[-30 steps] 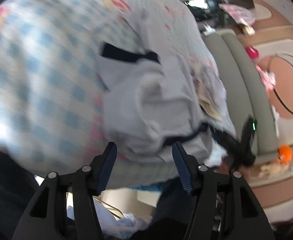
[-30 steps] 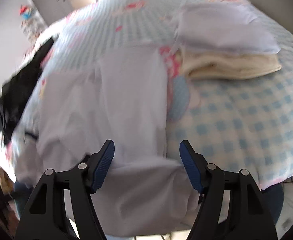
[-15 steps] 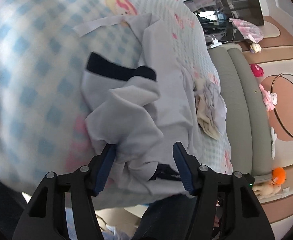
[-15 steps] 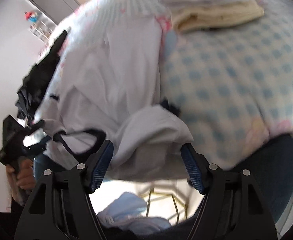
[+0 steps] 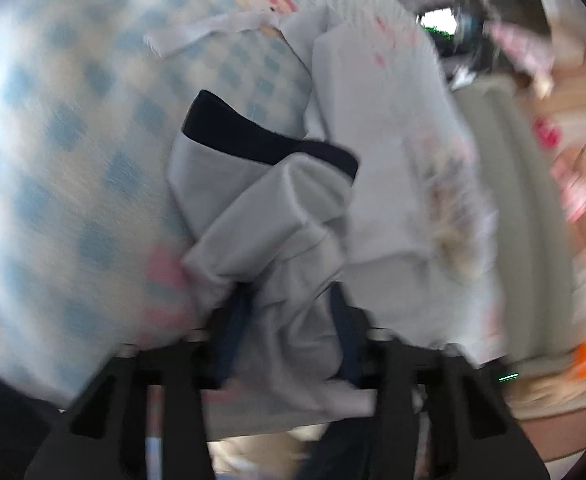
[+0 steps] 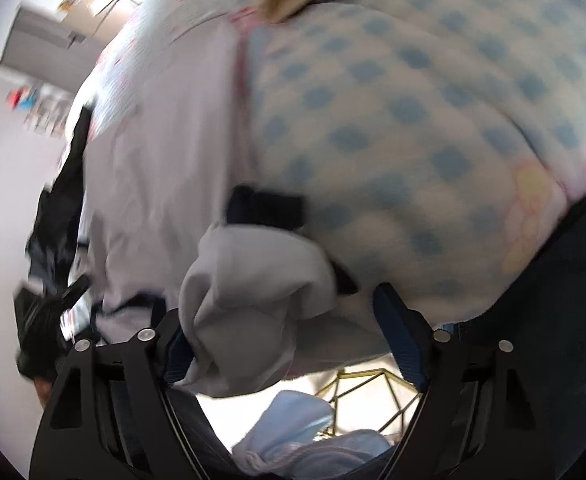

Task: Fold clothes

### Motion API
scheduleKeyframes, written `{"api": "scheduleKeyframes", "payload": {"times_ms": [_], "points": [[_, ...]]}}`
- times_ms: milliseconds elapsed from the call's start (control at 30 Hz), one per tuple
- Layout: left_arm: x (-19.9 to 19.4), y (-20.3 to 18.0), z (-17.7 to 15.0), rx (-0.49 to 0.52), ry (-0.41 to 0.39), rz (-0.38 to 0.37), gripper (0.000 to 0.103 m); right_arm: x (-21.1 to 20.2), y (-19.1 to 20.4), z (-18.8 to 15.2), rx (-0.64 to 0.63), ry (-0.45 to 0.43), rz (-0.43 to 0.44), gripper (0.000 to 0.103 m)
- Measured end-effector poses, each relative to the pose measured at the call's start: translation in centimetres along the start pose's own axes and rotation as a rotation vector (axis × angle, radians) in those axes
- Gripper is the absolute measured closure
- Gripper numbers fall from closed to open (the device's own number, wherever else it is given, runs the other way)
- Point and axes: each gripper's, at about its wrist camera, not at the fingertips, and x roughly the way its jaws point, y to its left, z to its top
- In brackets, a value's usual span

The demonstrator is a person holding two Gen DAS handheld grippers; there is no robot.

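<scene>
Pinching a bunched corner of the pale grey garment (image 5: pixel 277 216) in our left hand-held gripper (image 5: pixel 289 332), whose jaws have just been closing, we anchor it on the checked bed (image 5: pixel 73 140). Our right hand-held gripper (image 6: pixel 285 340), jaws just opening wide, straddles the other corner ungripped.

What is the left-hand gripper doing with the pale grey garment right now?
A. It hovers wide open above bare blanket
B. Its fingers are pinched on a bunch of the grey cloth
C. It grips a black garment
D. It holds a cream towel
B: in the left wrist view the left gripper has just been closing, and its blue pads press on a bunched fold of the grey garment on the checked blanket.
</scene>
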Motion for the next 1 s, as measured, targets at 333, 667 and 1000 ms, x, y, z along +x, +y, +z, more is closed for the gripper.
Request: {"api": "scheduleKeyframes", "payload": {"times_ms": [333,667,1000], "points": [[0.3,2.5,-0.3,-0.034,0.14,-0.033,0.051,1.5,1.0,-1.1,-0.018,0.104,0.063,0.041],[-4.4,-5.8,4.8,0.131,-0.057,-0.089,0.088,-2.6,7.6,3.3,-0.23,-0.124,0.008,0.084],[-13.0,-9.9,4.3,0.28,-0.295,-0.184,0.088,-14.3,12.6,5.4,-0.325,-0.563,0.181,0.087]]}}
